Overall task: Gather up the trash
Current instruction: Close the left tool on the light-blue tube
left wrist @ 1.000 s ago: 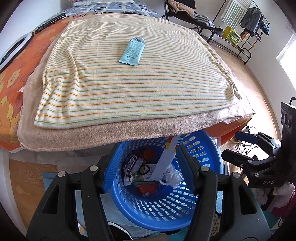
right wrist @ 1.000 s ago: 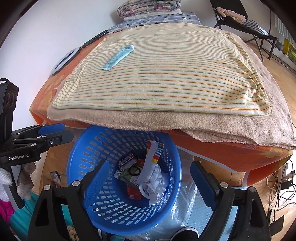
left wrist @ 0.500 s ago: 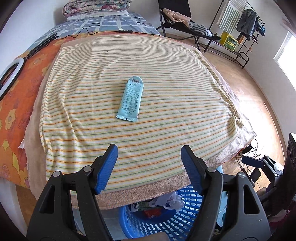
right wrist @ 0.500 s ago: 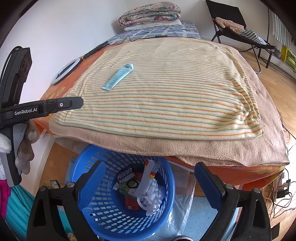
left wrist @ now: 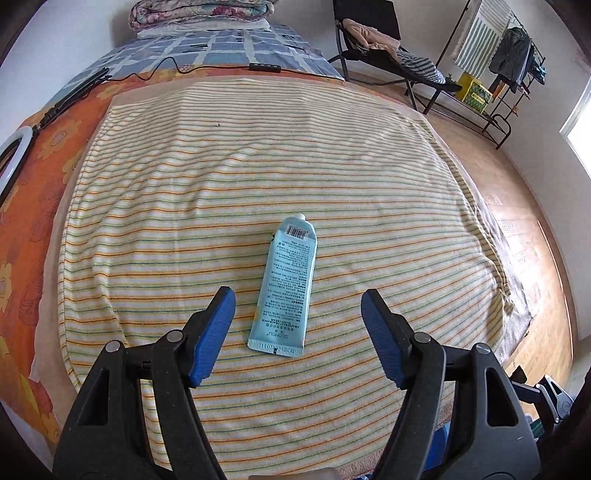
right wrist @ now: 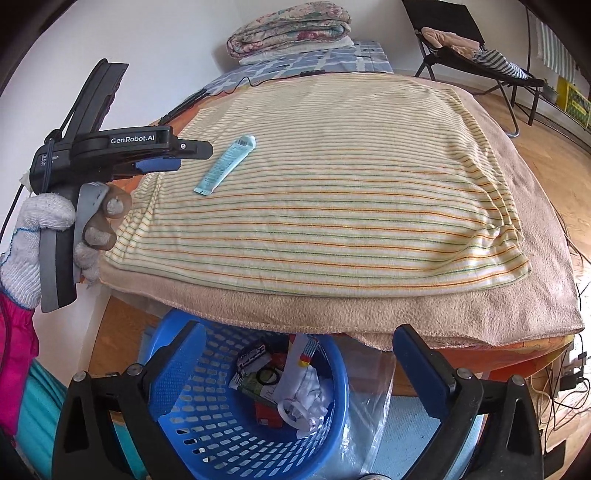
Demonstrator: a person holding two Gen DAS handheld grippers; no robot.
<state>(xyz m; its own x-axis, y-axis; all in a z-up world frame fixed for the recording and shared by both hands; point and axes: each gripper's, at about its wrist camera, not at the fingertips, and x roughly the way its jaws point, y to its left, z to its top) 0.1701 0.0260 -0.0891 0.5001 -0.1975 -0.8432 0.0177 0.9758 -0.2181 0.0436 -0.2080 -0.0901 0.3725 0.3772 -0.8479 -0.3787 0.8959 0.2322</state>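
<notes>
A light blue flattened tube (left wrist: 288,284) lies on the striped blanket (left wrist: 184,206) on the bed; it also shows in the right wrist view (right wrist: 225,164). My left gripper (left wrist: 297,312) is open and empty, hovering over the tube's near end, which lies between the fingers. From the right wrist view the left gripper (right wrist: 184,155) sits just left of the tube. My right gripper (right wrist: 299,350) is open and empty above a blue basket (right wrist: 207,435) on the floor at the bed's near edge, holding several pieces of trash.
A tan blanket (right wrist: 369,314) hangs over the bed edge above the basket. A folded quilt (left wrist: 199,14) and a black cable (left wrist: 177,68) lie at the bed's far end. A folding chair (left wrist: 373,40) and clothes rack (left wrist: 509,55) stand far right. Cables (right wrist: 565,387) lie on the floor.
My left gripper rose from over the basket and moved forward over the bed to the tube. The right gripper lifted slightly and stays over the basket.
</notes>
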